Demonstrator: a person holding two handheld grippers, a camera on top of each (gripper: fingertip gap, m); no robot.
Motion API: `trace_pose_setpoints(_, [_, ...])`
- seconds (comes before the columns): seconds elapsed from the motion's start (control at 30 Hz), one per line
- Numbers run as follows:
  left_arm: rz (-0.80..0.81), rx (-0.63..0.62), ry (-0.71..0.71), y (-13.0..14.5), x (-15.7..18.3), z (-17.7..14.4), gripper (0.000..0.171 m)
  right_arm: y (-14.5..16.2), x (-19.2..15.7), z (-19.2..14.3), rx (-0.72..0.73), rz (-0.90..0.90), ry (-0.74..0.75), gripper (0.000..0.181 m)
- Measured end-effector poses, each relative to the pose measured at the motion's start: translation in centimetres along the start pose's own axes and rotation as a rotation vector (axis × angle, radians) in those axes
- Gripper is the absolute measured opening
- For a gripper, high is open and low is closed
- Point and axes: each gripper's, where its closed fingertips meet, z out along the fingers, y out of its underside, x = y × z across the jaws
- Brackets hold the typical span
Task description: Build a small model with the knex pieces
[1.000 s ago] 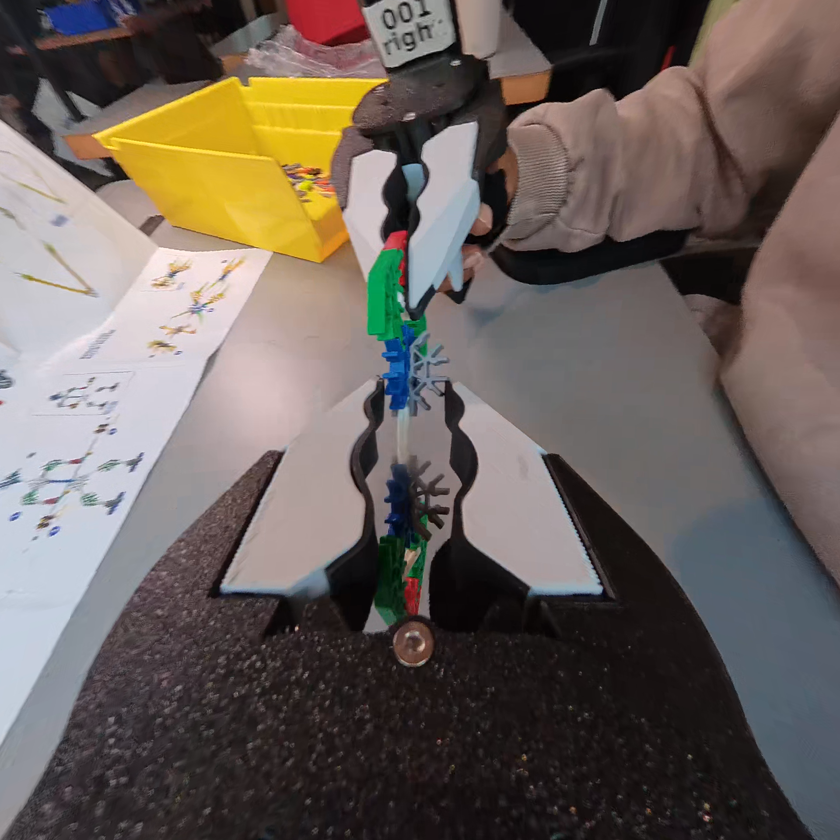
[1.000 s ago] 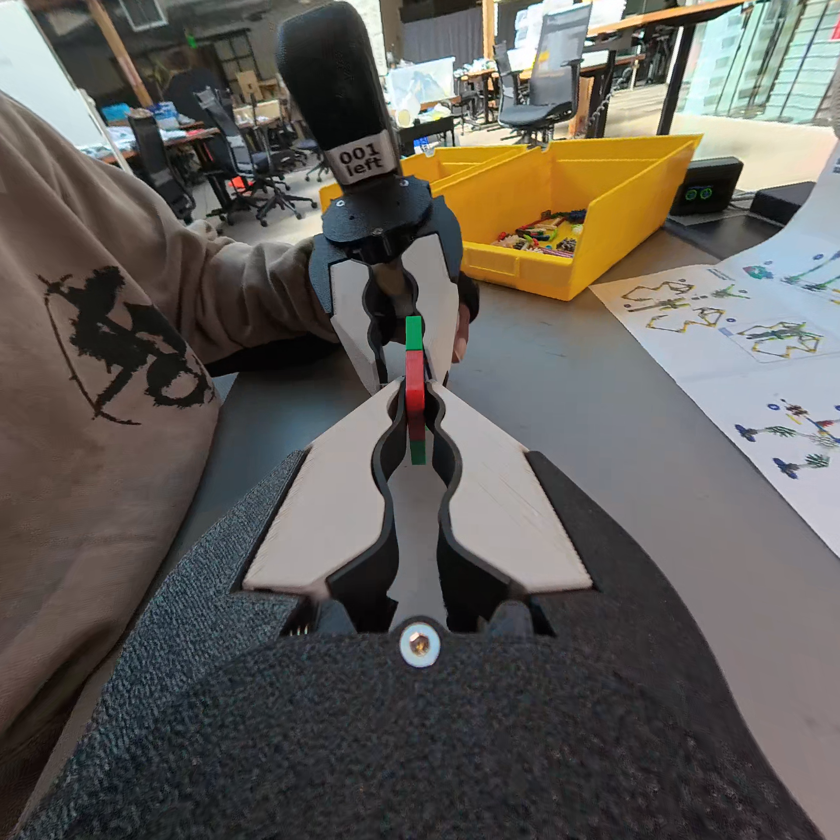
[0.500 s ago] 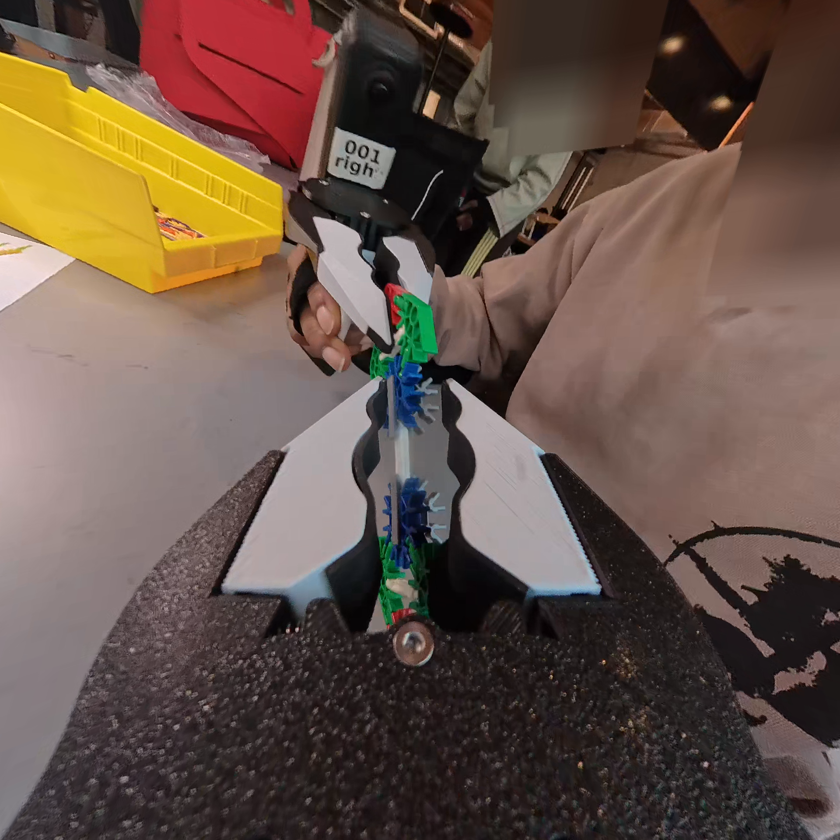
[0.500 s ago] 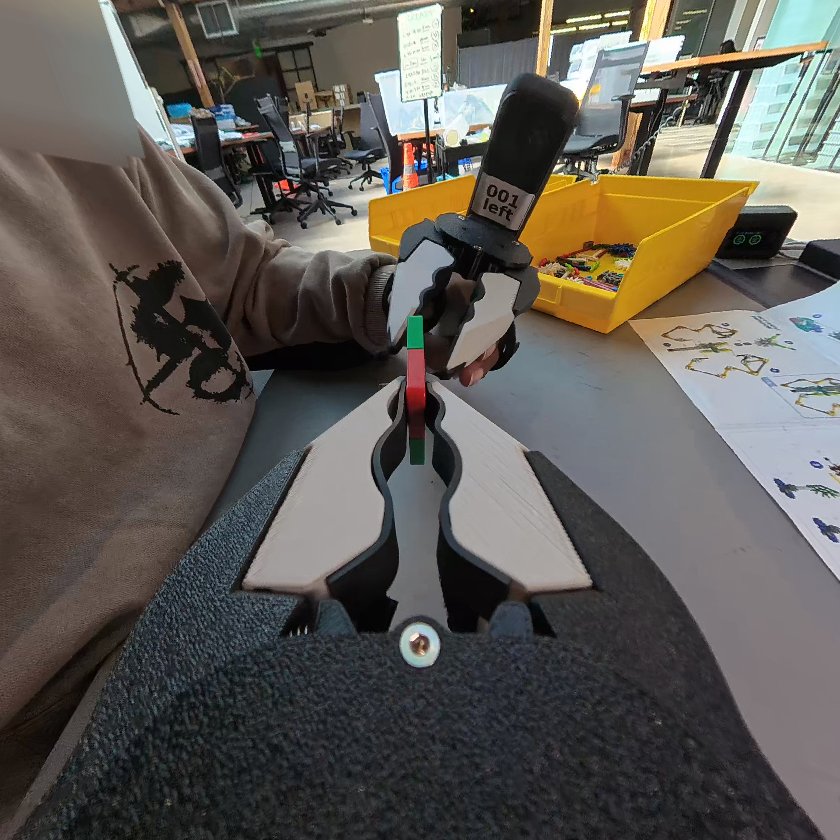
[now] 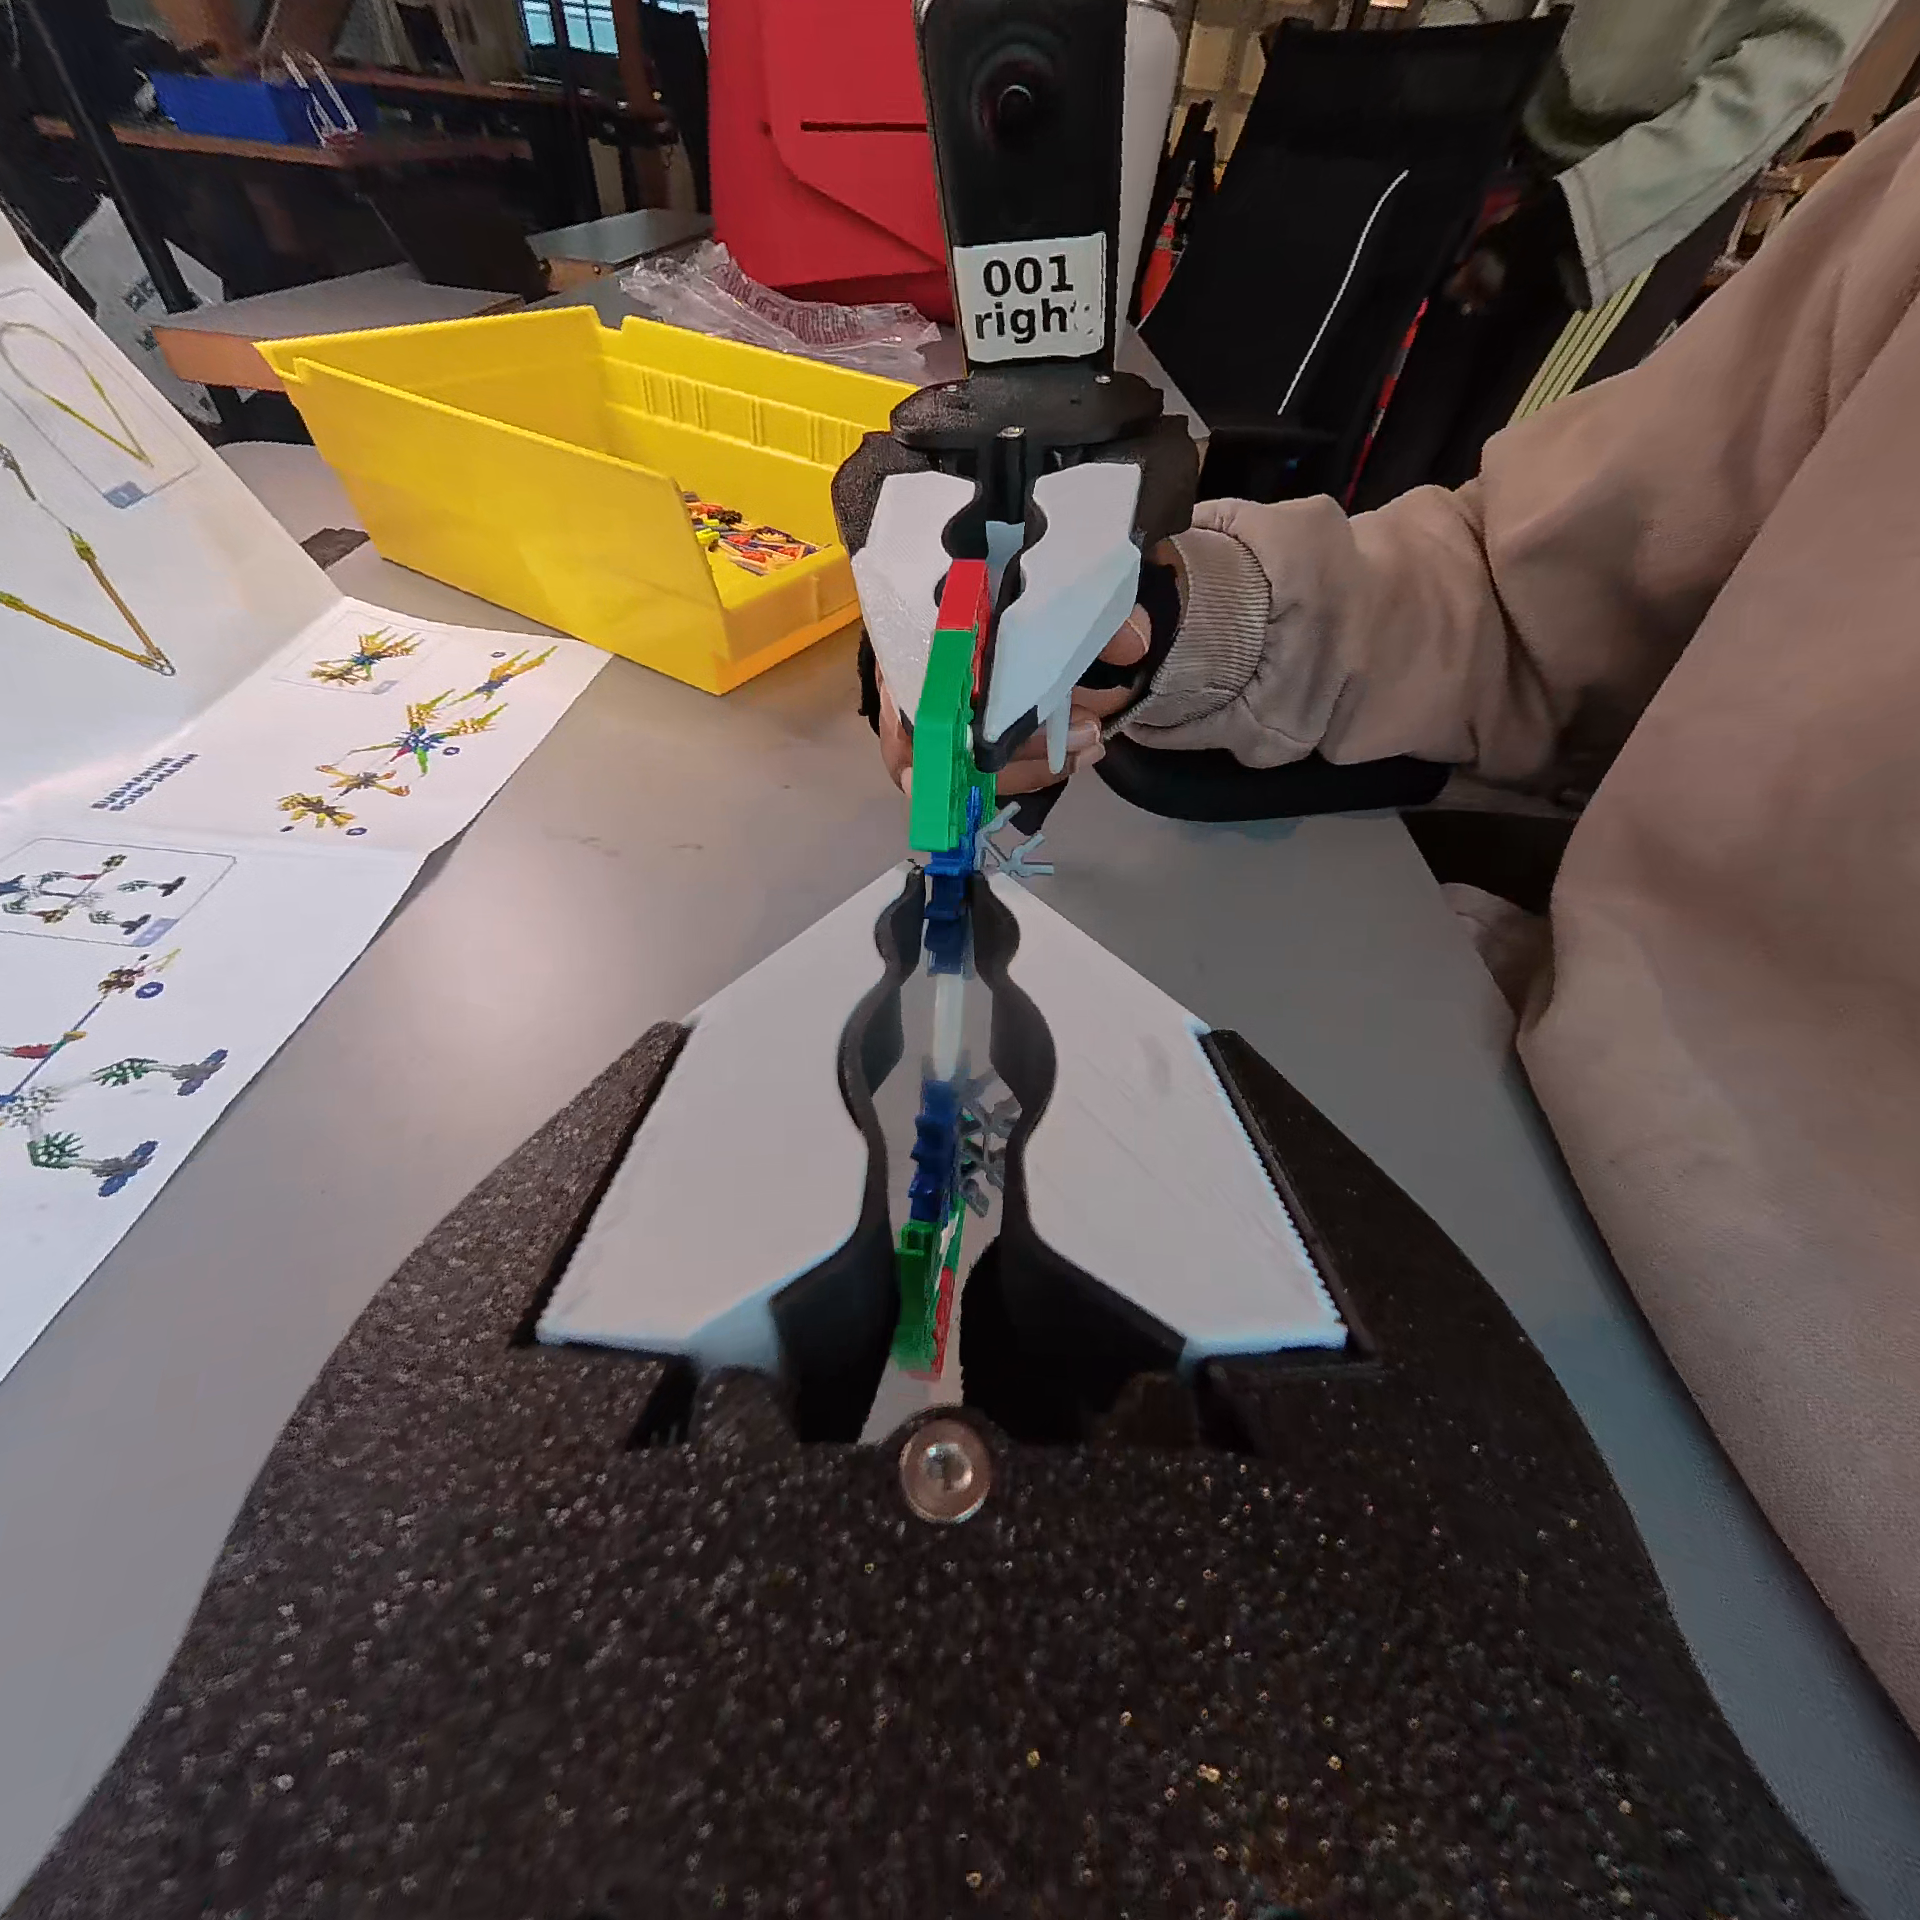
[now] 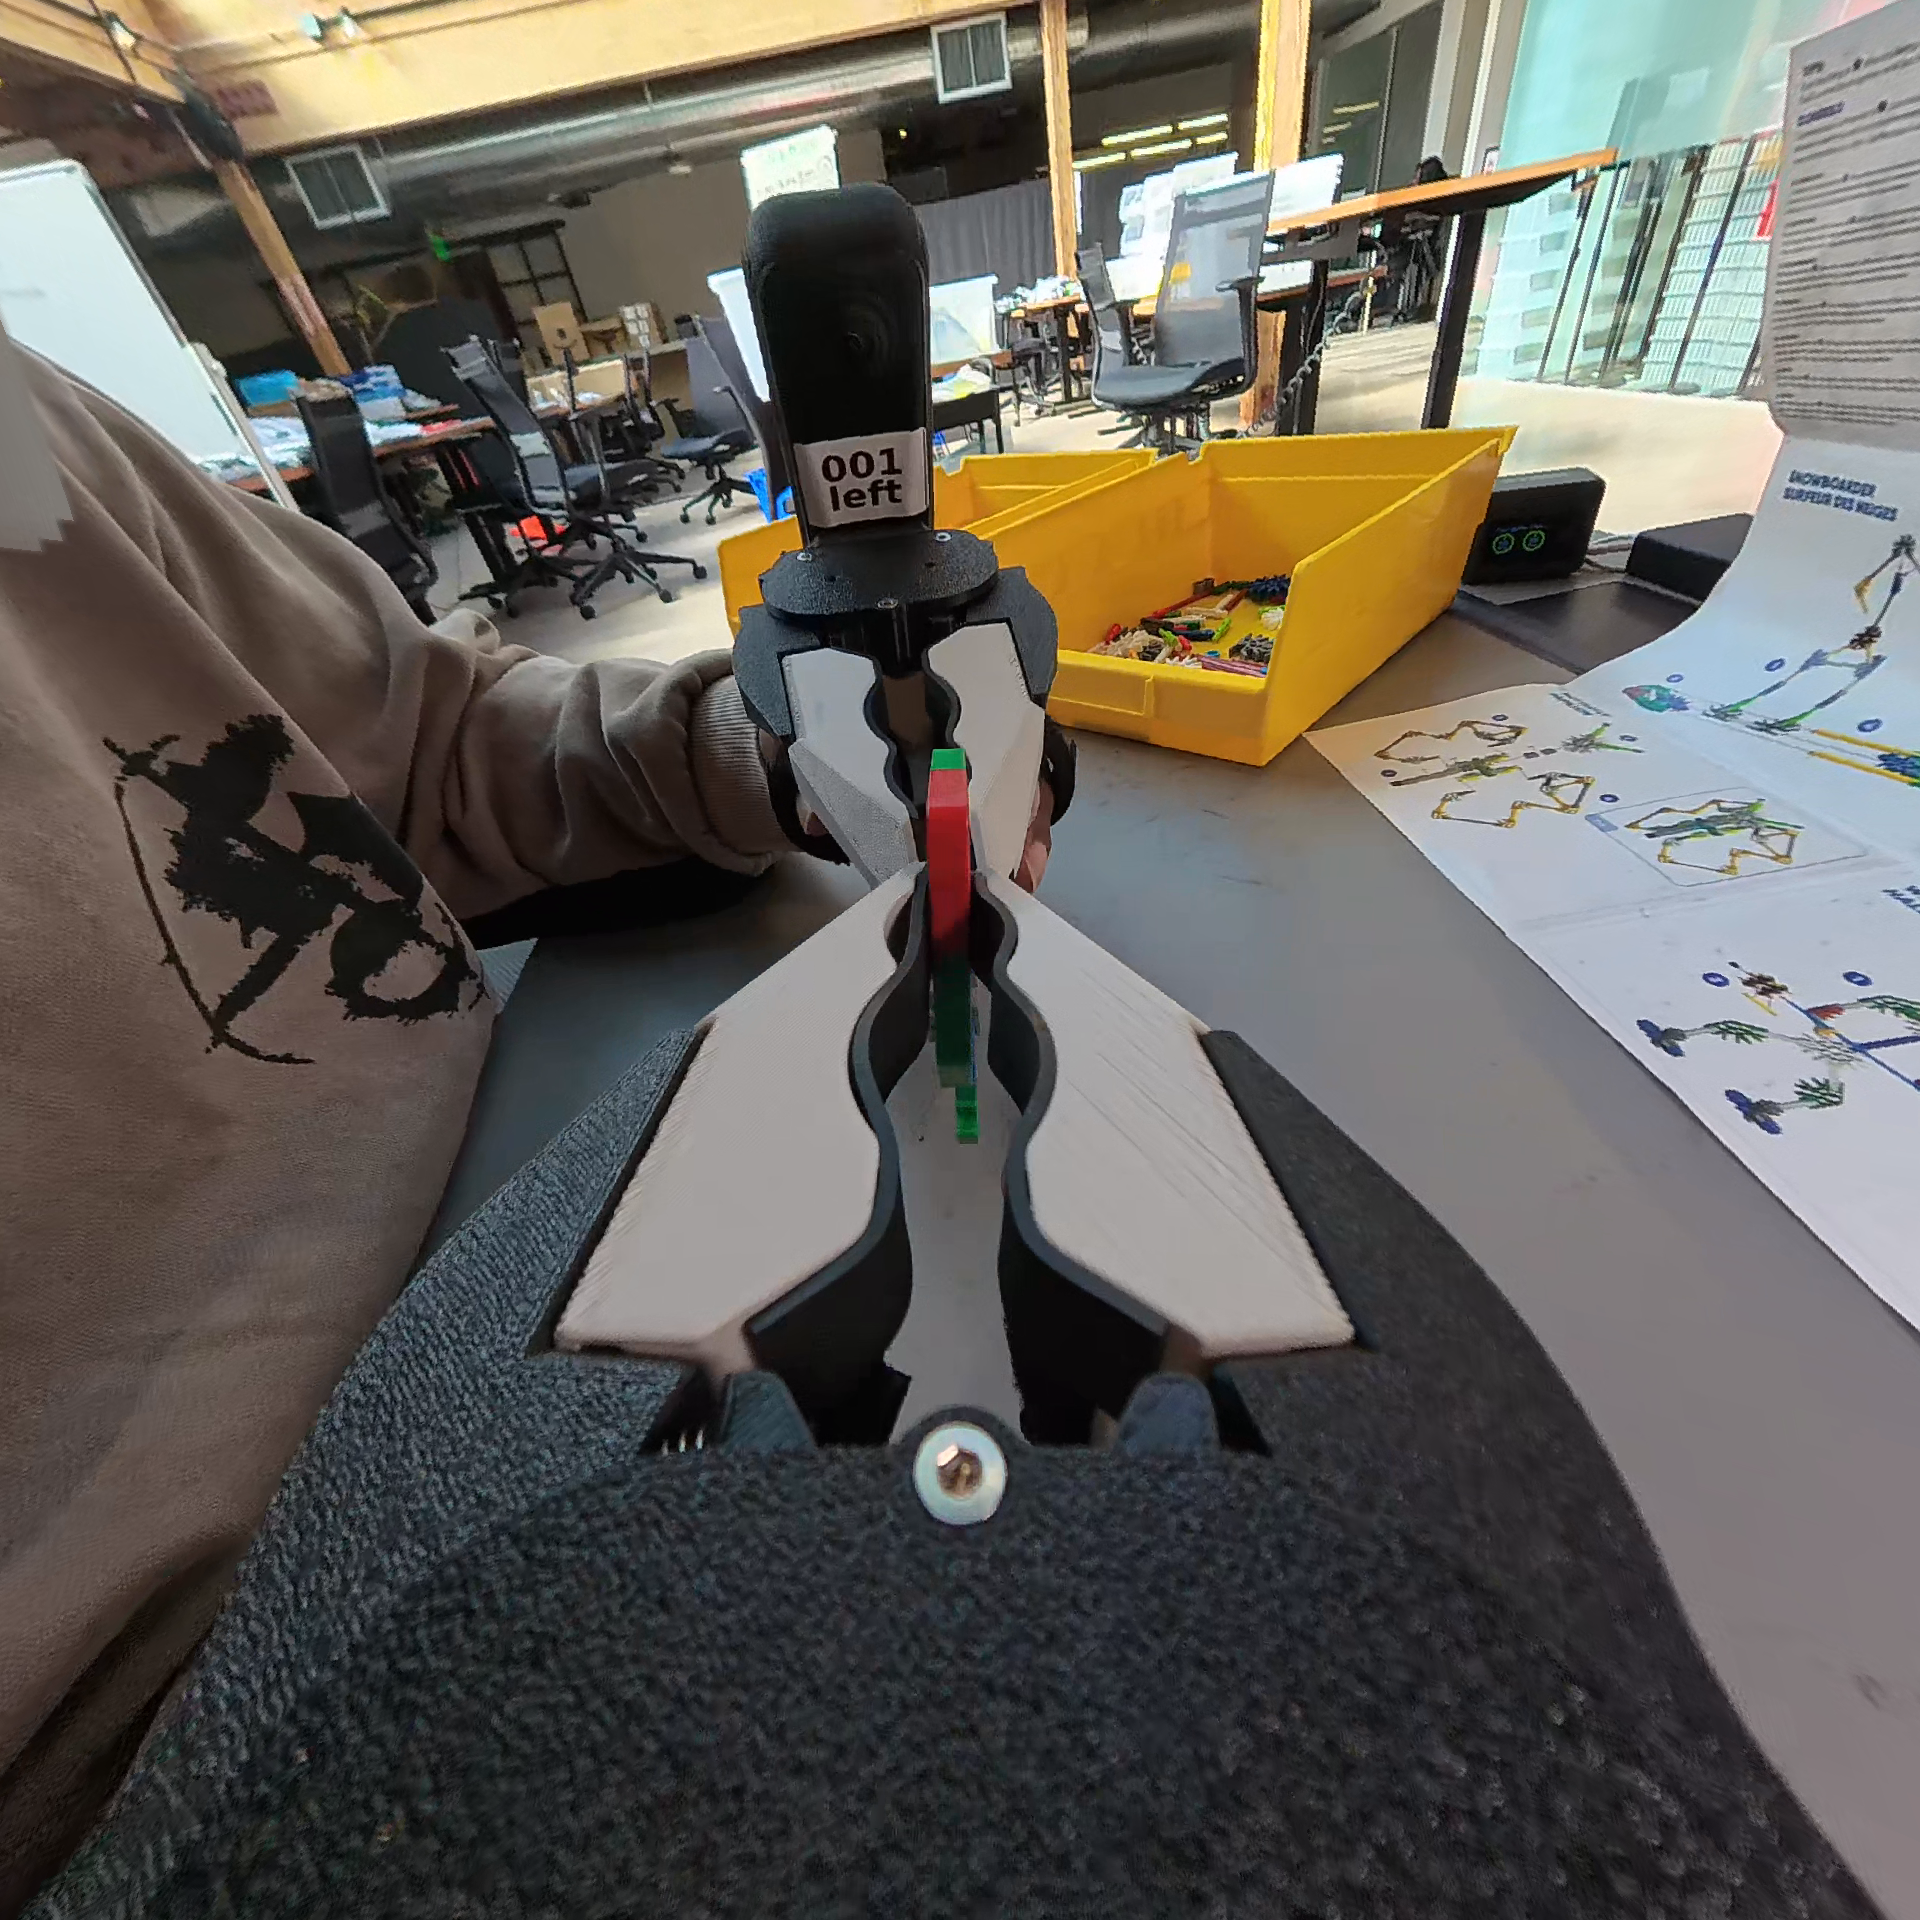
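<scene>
My left tongs (image 5: pixel 948 883) and right tongs (image 6: pixel 948 883) each pinch one end of a toy-rod assembly (image 5: pixel 943 727) (green, red, blue; pale connector, probably grey) above the counter (image 5: pixel 644 935).

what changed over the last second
The left gripper swung toward the person, then back to face the yellow bin. Nothing was taken or released: both the left and the right gripper stay shut on the green, red and blue toy assembly.
</scene>
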Motion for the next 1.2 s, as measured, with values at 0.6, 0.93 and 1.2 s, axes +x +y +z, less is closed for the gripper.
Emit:
trace_pose_setpoints(0.6, [0.193, 0.031, 0.088, -1.7, 2.9, -0.5, 0.007, -1.1, -2.0, -0.4, 0.206, 0.622, -0.463, 0.005])
trace_pose_setpoints(0.93, [-0.104, 0.079, 0.138, -2.0, 1.6, -1.0, 0.041, -1.9, -0.8, 0.0, 0.173, -0.032, -0.016, 0.004])
trace_pose_setpoints(1.2, [0.156, -0.165, -0.038, 1.5, 0.7, 0.3, 0.022, -3.1, -1.3, -0.6, 0.22, -0.086, -0.01, 0.004])
